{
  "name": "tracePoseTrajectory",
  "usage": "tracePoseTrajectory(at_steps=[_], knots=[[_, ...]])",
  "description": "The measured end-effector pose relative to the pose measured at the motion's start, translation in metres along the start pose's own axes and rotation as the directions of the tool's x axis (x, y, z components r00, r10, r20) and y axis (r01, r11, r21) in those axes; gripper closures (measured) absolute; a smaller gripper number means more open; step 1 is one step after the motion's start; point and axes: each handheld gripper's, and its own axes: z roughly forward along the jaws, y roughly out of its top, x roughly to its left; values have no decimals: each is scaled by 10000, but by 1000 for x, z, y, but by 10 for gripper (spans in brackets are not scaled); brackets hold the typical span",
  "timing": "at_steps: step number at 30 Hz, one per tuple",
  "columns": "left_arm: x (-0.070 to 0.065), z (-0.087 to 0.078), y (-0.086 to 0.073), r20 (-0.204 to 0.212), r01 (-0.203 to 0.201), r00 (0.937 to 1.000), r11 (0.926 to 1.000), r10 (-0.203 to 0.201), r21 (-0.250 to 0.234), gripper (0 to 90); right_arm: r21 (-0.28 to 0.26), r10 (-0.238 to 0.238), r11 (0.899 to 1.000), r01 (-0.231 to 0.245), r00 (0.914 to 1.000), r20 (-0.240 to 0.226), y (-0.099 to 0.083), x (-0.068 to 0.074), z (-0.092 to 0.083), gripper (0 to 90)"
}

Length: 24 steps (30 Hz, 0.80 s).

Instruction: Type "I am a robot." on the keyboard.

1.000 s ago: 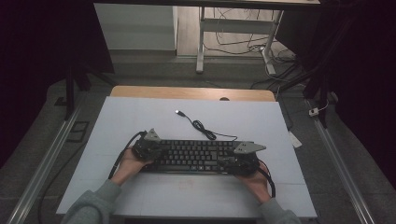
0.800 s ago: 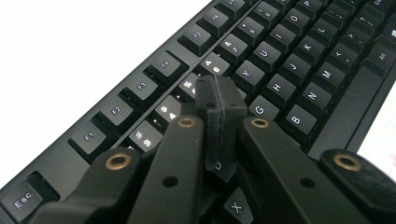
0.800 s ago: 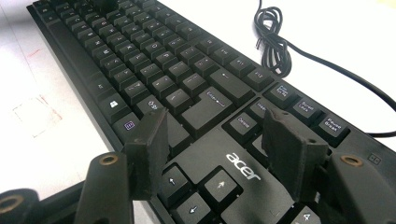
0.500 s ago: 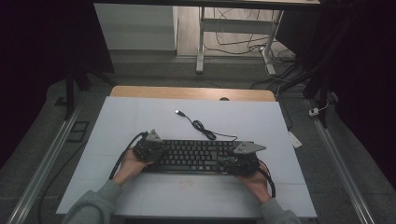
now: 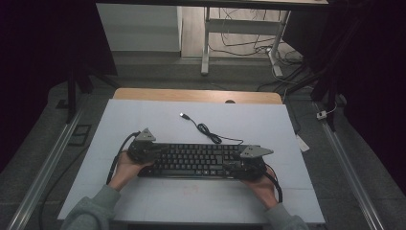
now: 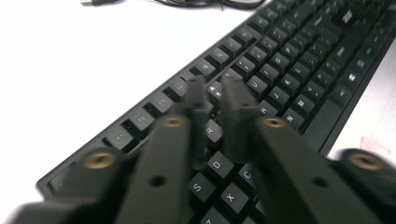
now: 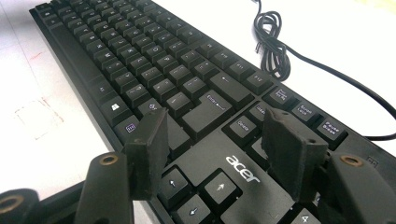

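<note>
Keyboard (image 5: 196,160), black, lies lengthwise across the near middle of the pale table (image 5: 143,115), a hand at each end. Left gripper (image 6: 215,100) sits over the left end of the keys; its jaws have just been opening, now a narrow gap, blurred, nothing between them, tips hovering above the letter rows. Right gripper (image 7: 212,140) is at the right end, jaws wide apart, straddling the block between the arrow keys and the keys above; whether the pads press the case I cannot tell. The keyboard's cable (image 5: 210,134) runs off the back edge, bunched in a small coil just behind the keys, then trails out to a plug (image 5: 183,115) lying loose on the bare table, well apart from both hands. Nothing else on the tabletop stands in the way. A wooden strip (image 5: 196,95) edges the far side; beyond it, desk legs (image 5: 206,43) and loose wires on the floor. Readable: "acer" (image 7: 243,169) in white on the case above the arrow keys; "Enter", "Delete", "Pause Break", "Scroll Lock" on keycaps; letters R, D, S, X, C near the left jaws.
</note>
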Motion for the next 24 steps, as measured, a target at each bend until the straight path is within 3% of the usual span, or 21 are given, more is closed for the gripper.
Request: tracePoseTrajectory(at_steps=[4,8,24], knots=[[1,-10,-2,-305,202,9993,9996,-207,-180,543,-33,-46,10000,46,10000,-52,1,0,1,412],[4,-16,-5,-484,476,9976,9986,-487,-235,443,-19,-98,10000,98,9999,-59,2,0,3,412],[13,-22,-14,-645,913,9936,9956,-924,-205,359,1,-205,9998,205,9997,-114,4,1,6,413]])
